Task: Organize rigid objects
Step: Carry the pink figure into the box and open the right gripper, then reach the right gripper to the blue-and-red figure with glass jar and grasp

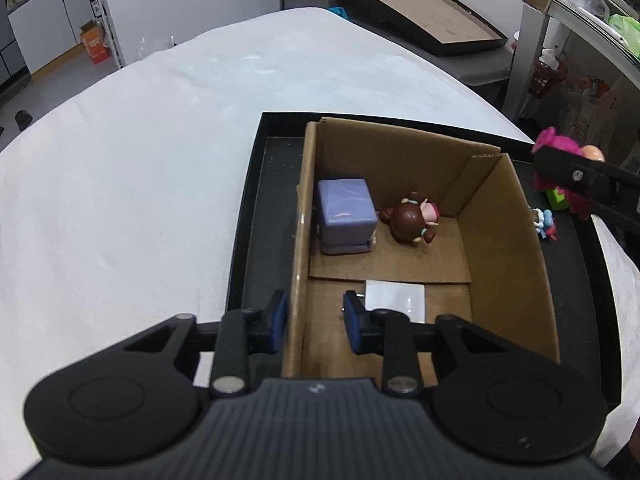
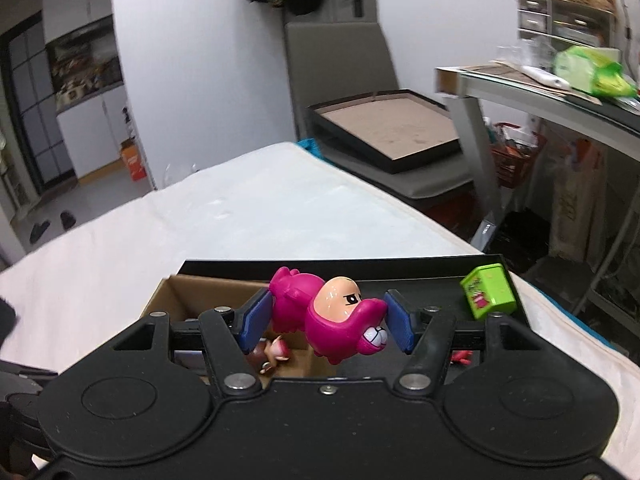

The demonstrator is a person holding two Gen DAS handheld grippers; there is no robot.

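- Cardboard box (image 1: 500, 248) sitting inside black tray (image 1: 256, 216) on white-covered table (image 1: 120, 184), open top up, so serving as the collecting bin.
- Left gripper (image 1: 314, 322) straddling near left wall of box, jaws apart, one blue pad (image 1: 280, 320) outside and the other inside; not pinching, probably placed there to steady the box.
- Purple block (image 1: 346, 216) and brown-haired figure (image 1: 412, 220) already lying at far end of box floor, touching or nearly so; white card (image 1: 394, 296) flat nearer the front.
- Right gripper (image 2: 326, 320) clamped on pink figure (image 2: 332, 316), pads pressing its two ends, figure lying sideways, held in the air above right edge of box, likely for lowering inside.
- Green cube (image 2: 488, 292) tilted on tray floor to the right, outside box, not yet sorted.
- Small blue-and-pink figure (image 1: 544, 224) just beside right box wall on tray, also left to gather.
- Task judged partly done: two toys in, one in hand, two out.
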